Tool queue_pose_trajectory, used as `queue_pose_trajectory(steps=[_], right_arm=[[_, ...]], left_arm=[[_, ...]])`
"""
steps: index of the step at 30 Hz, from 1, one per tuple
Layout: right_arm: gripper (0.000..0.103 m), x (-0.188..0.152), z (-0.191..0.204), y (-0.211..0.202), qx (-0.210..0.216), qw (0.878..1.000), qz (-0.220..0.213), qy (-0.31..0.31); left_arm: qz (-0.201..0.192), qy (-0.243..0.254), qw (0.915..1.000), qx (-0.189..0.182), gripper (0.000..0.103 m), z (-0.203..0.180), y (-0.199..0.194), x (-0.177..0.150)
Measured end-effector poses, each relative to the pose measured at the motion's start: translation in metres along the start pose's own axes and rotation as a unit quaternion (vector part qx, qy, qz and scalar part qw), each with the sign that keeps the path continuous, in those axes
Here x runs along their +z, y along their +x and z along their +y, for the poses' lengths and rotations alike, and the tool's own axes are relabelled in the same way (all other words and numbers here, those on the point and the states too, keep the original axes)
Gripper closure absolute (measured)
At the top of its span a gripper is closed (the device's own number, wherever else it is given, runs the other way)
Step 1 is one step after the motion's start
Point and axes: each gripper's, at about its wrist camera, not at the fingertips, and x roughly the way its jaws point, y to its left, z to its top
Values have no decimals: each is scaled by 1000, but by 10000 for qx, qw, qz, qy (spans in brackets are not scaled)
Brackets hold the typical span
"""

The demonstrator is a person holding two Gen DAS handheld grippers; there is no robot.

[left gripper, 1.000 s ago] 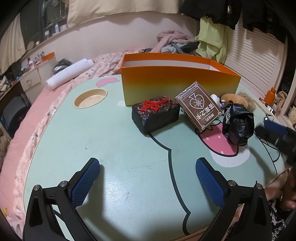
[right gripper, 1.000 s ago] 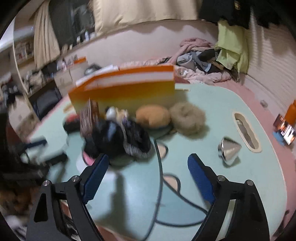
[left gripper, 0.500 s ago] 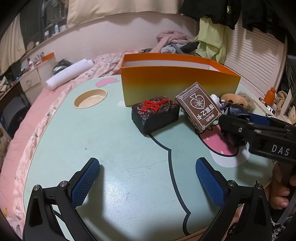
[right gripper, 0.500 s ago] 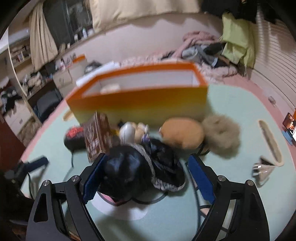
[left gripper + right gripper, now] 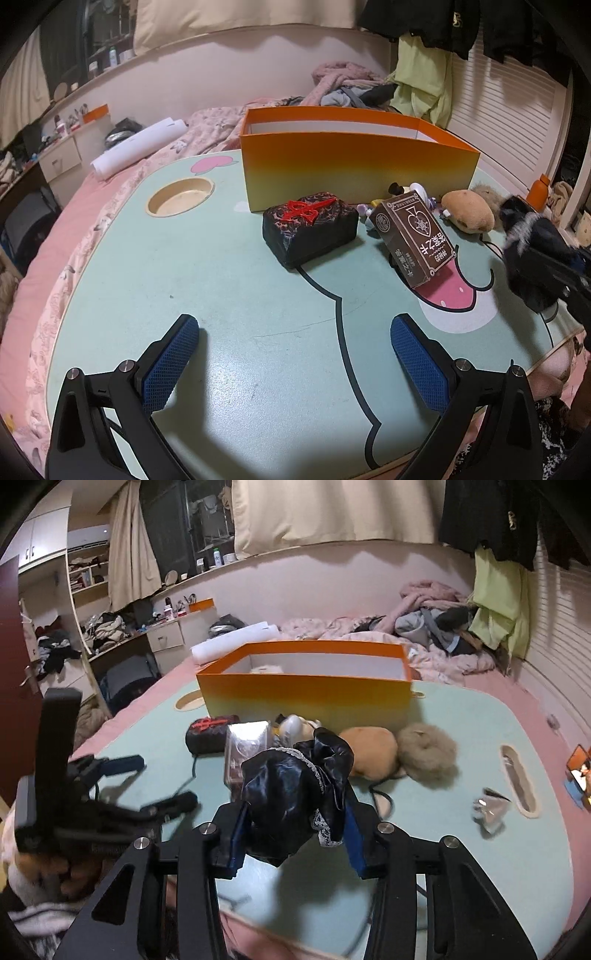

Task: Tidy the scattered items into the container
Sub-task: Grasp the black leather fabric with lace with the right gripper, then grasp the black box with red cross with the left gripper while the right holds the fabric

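Note:
My right gripper [image 5: 295,823] has its jaws closing on a black satin bundle with lace trim [image 5: 295,782]; both blue pads press its sides and it hangs just above the mint-green table [image 5: 461,849]. In the left wrist view that bundle [image 5: 532,251] is a blur at the right edge. The orange box [image 5: 306,698] stands open at the back. In front of it lie a black block with a red mark [image 5: 310,229], a brown card box [image 5: 417,240], a tan plush [image 5: 369,751] and a grey fluffy ball [image 5: 426,755]. My left gripper [image 5: 295,325] is open over bare table.
A silver cone [image 5: 489,810] lies near a slot [image 5: 517,779] in the table's right side, and a round cup hole [image 5: 181,195] sits at the far left. A thin black cord [image 5: 380,797] runs on the table. Pink bedding surrounds the table.
My right gripper came up to the black bundle, closed its jaws onto it and raised it off the table. The left gripper has stayed where it was.

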Motion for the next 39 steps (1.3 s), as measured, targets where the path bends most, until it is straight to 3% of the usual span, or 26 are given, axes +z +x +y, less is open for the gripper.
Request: queue_pose_trajectory(steps=[6, 9, 11, 14, 19, 22, 24, 26, 28, 31, 33, 37, 39], right_arm=[[58, -11, -9, 12, -263, 9992, 306, 59], [46, -13, -17, 15, -346, 9985, 354, 228], [30, -13, -21, 14, -491, 9978, 323, 295], [22, -12, -24, 16, -736, 9964, 278, 306], [19, -11, -12, 31, -983, 9936, 543, -100], [19, -12, -5, 29, -1139, 9919, 447, -342], [24, -15, -6, 28, -1054, 9930, 412, -328], [44, -16, -12, 27, -728, 9964, 396, -203], [56, -17, -14, 27, -734, 9965, 364, -136], [66, -18, -12, 25, -747, 9966, 330, -110], [68, -18, -10, 24, -752, 9966, 313, -152], [68, -18, -10, 24, -739, 9967, 311, -141], [68, -17, -9, 25, -743, 9966, 313, -143]], left_arm=[[0, 2, 10000, -1, 0, 0, 0, 0], [-2, -1, 10000, -3, 0, 0, 0, 0], [-2, 1, 10000, -1, 0, 0, 0, 0], [-2, -1, 10000, -2, 0, 0, 0, 0], [-3, -2, 10000, -1, 0, 0, 0, -1], [-4, -4, 10000, -1, 0, 0, 0, -1], [-9, -8, 10000, -6, 0, 0, 0, -1], [-7, -3, 10000, 0, 0, 0, 0, -1], [-21, -19, 10000, -27, 0, 1, -1, 0], [-61, -212, 9989, -404, 0, 12, -7, 4], [-109, -316, 9978, -580, 0, 23, -12, 9], [-464, -65, 9987, -190, 0, 35, -25, 22], [-518, 68, 9985, -163, 0, 41, -28, 30]])
